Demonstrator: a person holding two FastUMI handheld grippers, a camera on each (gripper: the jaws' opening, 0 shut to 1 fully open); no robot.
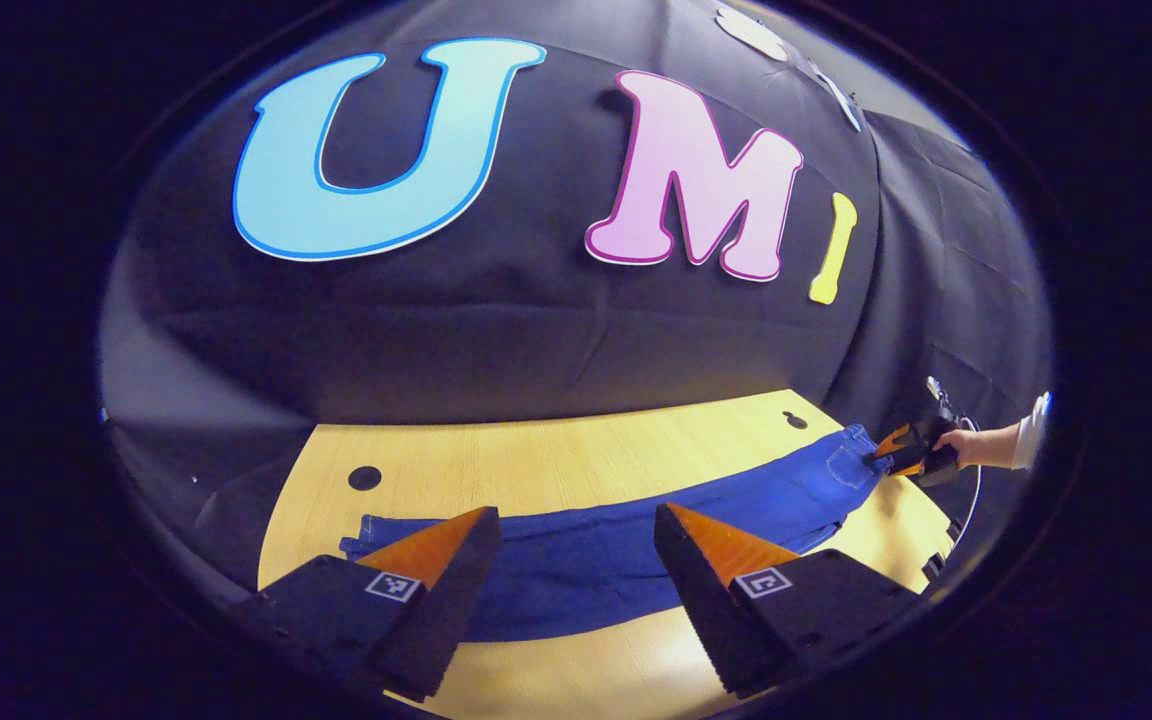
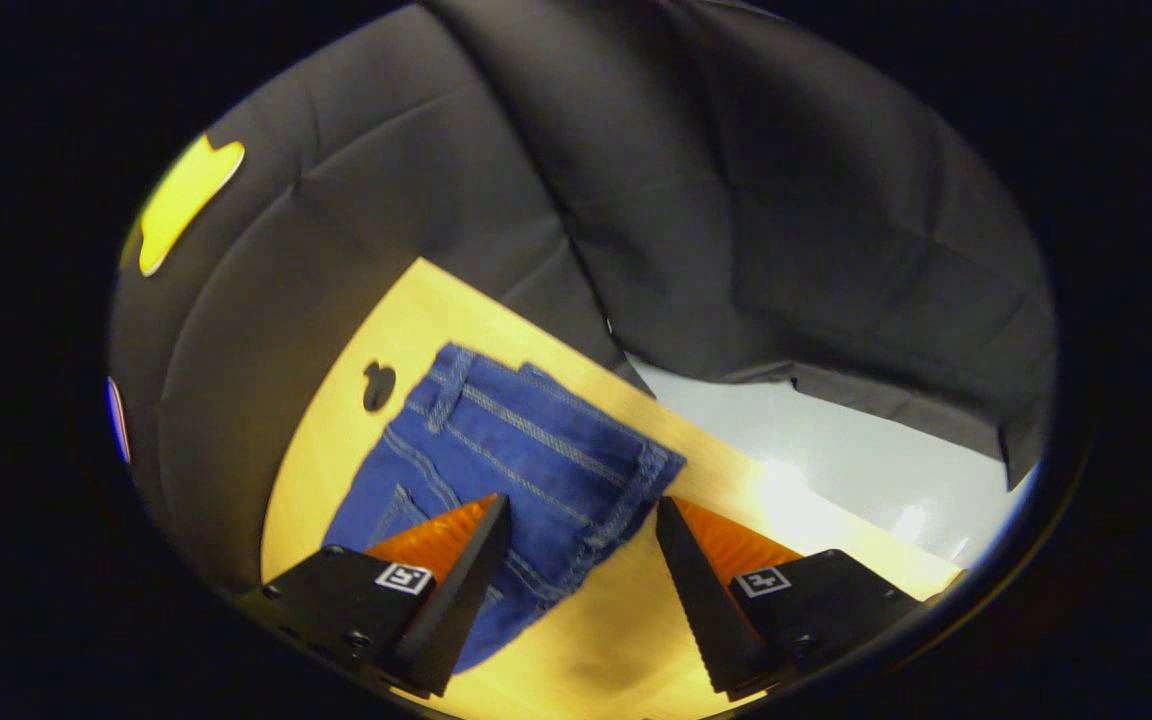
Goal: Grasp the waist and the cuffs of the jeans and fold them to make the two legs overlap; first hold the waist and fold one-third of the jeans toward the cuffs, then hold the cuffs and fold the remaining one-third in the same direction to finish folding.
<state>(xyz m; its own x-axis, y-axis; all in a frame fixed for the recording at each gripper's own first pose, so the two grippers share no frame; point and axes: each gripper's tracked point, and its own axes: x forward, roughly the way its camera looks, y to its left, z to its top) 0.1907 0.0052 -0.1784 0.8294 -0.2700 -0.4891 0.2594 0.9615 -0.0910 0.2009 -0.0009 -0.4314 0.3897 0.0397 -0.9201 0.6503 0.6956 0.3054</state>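
Clearly, the jeans (image 1: 636, 540) are lying flat and stretched lengthwise across the table (image 1: 556, 450), a long band of bright blue denim. In the left gripper view the cuffs (image 1: 361, 540) are sitting at the near left and the waist (image 1: 851, 455) is reaching to the far right. Pale stitching is running along the seams, and a back pocket is showing near the waist. In the right gripper view the waist (image 2: 526, 440) is lying spread on the wood, its belt loops and double seams plain to see, one corner pointing toward the table's edge. No brand or writing is readable on the denim.

The left gripper (image 1: 576, 550) is hovering with its jaws wide apart over the legs near the cuffs, holding nothing. The right gripper (image 2: 581, 540) is likewise standing wide open, one finger over the denim and the other over bare wood, gripping nothing. In the left gripper view it (image 1: 891, 452) is sitting right at the waist's end, held by a hand (image 1: 966, 445) with a light sleeve.

Small square black-and-white markers are sitting on the gripper bodies; they are carrying no readable words. A dark round hole (image 1: 364, 478) is showing in the table beyond the cuffs.
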